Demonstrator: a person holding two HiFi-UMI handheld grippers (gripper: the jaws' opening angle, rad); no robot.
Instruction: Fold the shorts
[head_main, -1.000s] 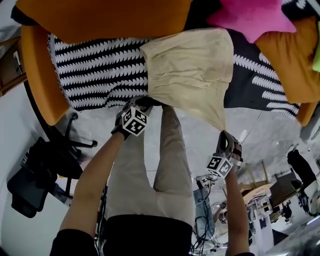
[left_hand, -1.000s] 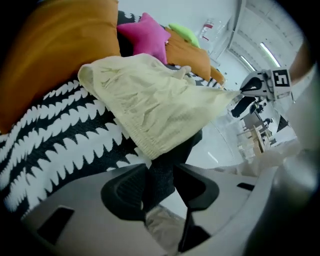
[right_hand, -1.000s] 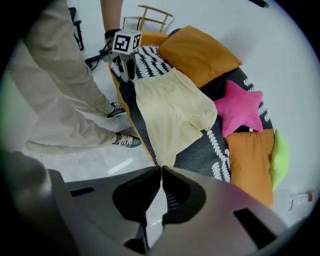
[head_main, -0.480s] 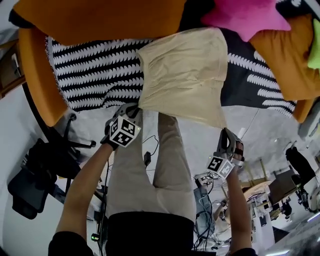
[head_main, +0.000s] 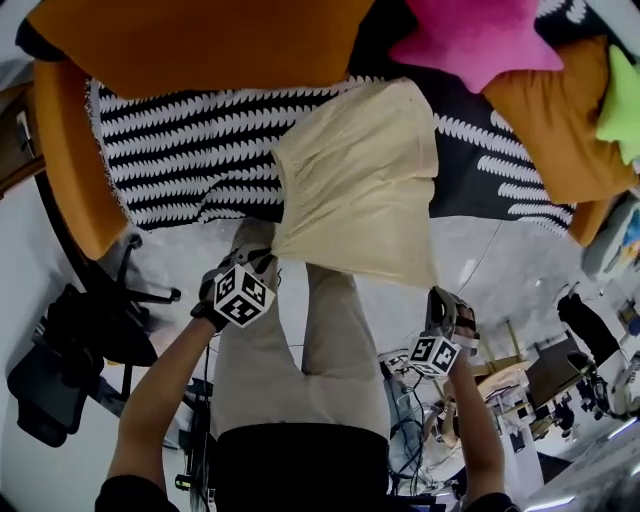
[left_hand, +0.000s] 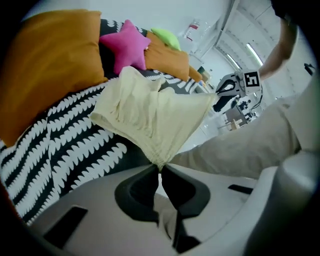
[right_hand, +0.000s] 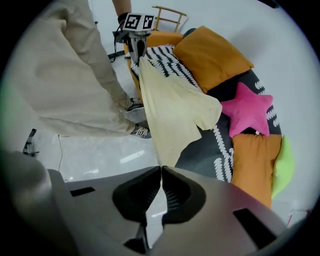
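Observation:
The cream shorts (head_main: 360, 180) lie partly on the black-and-white throw (head_main: 180, 150) and hang off the sofa's front edge. My left gripper (head_main: 272, 252) is shut on their near left corner. The left gripper view shows the cloth (left_hand: 150, 110) bunched between the closed left gripper (left_hand: 160, 167). My right gripper (head_main: 438, 290) is shut on the near right corner, and the shorts (right_hand: 170, 110) rise from the right gripper (right_hand: 161, 167) in its own view. The near hem is stretched between the two grippers, off the seat.
Orange cushions (head_main: 200, 40) line the sofa's back and sides, with a pink star pillow (head_main: 470, 40) and a green pillow (head_main: 622, 100) to the right. The person's legs in beige trousers (head_main: 300, 360) stand below the shorts. A black chair (head_main: 70, 340) is at the left.
Both grippers moved back from the sofa toward the person, drawing the shorts' near edge off the seat. The left gripper closed on the left corner, and the hem now hangs taut.

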